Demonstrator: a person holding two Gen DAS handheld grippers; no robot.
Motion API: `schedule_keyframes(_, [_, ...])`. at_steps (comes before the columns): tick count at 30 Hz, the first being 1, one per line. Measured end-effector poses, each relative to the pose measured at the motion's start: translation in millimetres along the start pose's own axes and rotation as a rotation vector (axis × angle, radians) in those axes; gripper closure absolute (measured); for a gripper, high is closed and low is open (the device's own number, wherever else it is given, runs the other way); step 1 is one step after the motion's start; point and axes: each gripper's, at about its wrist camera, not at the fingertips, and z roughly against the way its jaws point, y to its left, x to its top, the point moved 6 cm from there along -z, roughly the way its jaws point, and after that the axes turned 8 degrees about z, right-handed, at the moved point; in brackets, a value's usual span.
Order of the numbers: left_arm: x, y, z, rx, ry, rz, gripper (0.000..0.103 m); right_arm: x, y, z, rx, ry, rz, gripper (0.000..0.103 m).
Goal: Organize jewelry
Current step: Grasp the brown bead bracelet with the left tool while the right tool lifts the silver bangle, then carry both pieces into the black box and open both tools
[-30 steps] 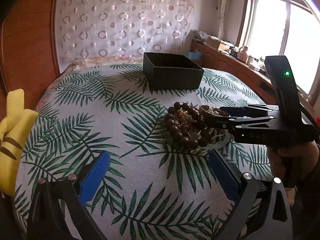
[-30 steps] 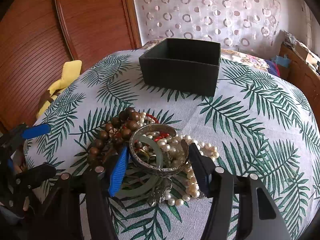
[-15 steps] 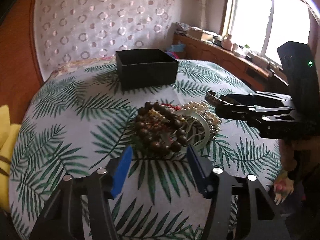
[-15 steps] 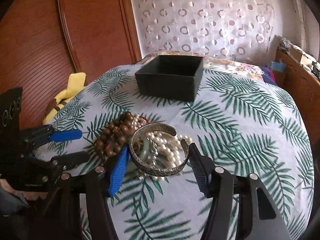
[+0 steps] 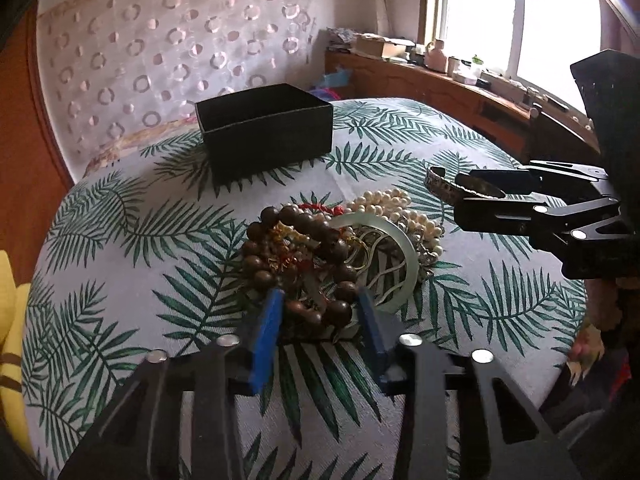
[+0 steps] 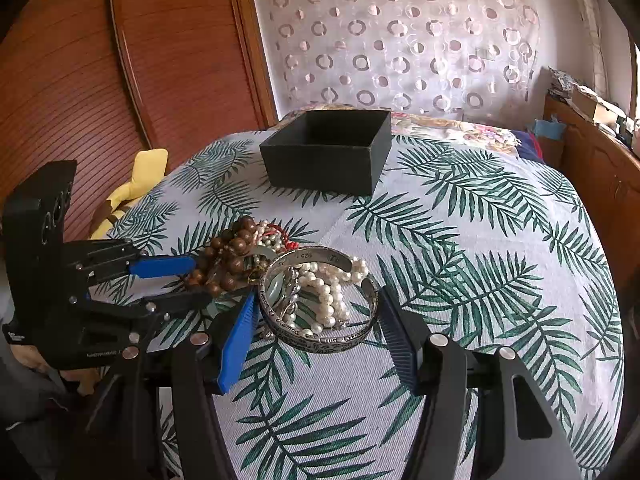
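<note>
A jewelry pile lies mid-table: a brown wooden bead bracelet (image 5: pixel 304 240), a pale green jade bangle (image 5: pixel 396 244) and a pearl strand (image 5: pixel 400 208). My right gripper (image 6: pixel 316 316) is shut on a silver cuff bracelet (image 6: pixel 320 340) and holds it above the table; the cuff also shows in the left wrist view (image 5: pixel 444 188). My left gripper (image 5: pixel 320 320) has its blue pads on either side of the bead bracelet's near end, closed to its width. A black open box (image 6: pixel 328 156) stands at the far side, empty inside as far as visible.
The table (image 6: pixel 460 260) carries a palm-leaf cloth. A yellow cushion (image 6: pixel 136 184) lies off its left edge by the wooden wall. A wooden sideboard (image 5: pixel 440 88) with clutter runs under the window at the right.
My right gripper has lifted the silver cuff off the pile and holds it raised. My left gripper has moved in to the bead bracelet and narrowed around its near end.
</note>
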Motion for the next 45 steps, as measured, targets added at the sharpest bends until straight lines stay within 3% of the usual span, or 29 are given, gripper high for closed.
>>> schedule_keyframes(3, [0,-1,1,-0.012,0.001,-0.016,0.077,-1,0,0,0.003,-0.001,-0.002,0.041])
schedule_keyframes(5, [1,-2,4,-0.028,0.003,-0.015,0.091,-2,1,0,0.003,-0.001,-0.001,0.041])
schedule_keyframes(12, [0,8,4,-0.042,0.022,0.029,0.091,-1,4,1,0.003,0.000,0.009,0.041])
schedule_keyframes(16, [9,16,14,-0.043,-0.008,0.060,0.091,1,4,1,0.001,-0.003,0.015,0.041])
schedule_keyframes(27, [67,34,49,-0.041,-0.133,0.101,0.091,27,8,10,-0.002,-0.044,0.043,0.041])
schedule_keyframes(45, [145,43,61,0.003,-0.235,0.088,0.091,82,0,0,-0.030,-0.103,0.095,0.041])
